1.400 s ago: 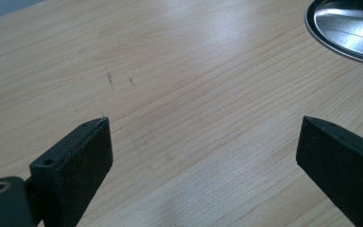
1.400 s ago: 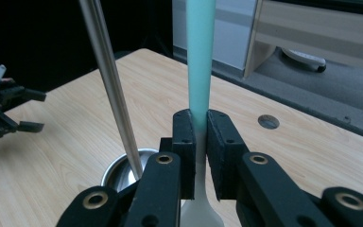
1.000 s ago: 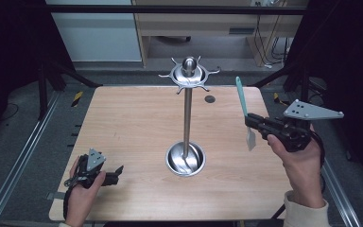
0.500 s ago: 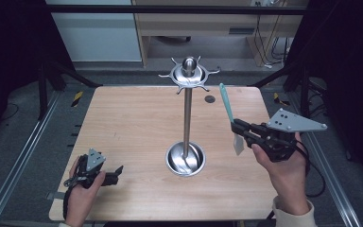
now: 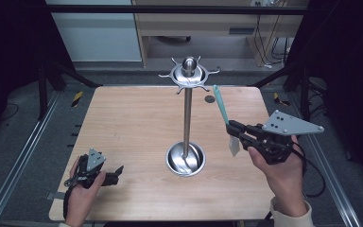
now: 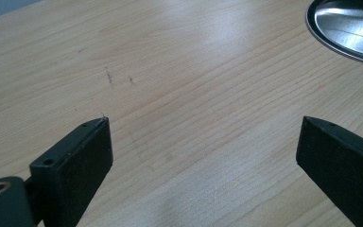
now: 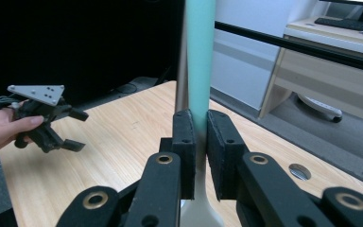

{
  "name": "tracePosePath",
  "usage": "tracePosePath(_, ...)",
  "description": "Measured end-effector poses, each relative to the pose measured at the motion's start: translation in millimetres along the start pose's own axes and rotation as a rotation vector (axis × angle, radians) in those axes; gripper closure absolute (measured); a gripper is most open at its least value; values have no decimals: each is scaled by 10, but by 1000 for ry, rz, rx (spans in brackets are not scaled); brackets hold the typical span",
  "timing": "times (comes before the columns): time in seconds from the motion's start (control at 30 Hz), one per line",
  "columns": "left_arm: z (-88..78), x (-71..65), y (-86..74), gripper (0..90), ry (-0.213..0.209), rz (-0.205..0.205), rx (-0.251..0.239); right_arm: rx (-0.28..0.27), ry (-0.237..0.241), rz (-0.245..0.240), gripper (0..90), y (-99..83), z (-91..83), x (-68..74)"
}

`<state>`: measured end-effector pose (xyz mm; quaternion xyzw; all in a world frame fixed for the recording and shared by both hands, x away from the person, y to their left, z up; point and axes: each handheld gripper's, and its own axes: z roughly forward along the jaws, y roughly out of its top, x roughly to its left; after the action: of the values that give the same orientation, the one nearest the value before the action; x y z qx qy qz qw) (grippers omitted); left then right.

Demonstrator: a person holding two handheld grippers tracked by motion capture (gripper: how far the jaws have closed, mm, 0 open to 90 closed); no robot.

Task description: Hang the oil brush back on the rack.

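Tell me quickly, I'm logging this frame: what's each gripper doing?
Left gripper: open, empty, low over the table.
Right gripper: shut on the teal-handled spatula.

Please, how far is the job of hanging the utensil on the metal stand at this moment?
Done: the right hand-held gripper has the teal-handled utensil clamped, raised off the table. In hand: it is held beside the stand. Left: hanging it on a hook; none holds anything. The left hand-held gripper sits open, idle.
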<state>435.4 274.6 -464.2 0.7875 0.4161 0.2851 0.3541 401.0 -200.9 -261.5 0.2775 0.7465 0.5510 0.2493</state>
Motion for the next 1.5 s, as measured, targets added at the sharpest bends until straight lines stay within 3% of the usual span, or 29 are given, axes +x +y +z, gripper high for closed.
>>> tracePosePath(0.6,3,-6,0,42,-3,1,-1,9,9,-19,824,17,43,61)
tracePosePath(1.0,5,-9,2,42,-6,4,2,14,-2,-5,824,2,113,86)
tracePosePath(1.5,7,-10,2,44,-8,6,3,-30,-39,15,824,-59,305,197)
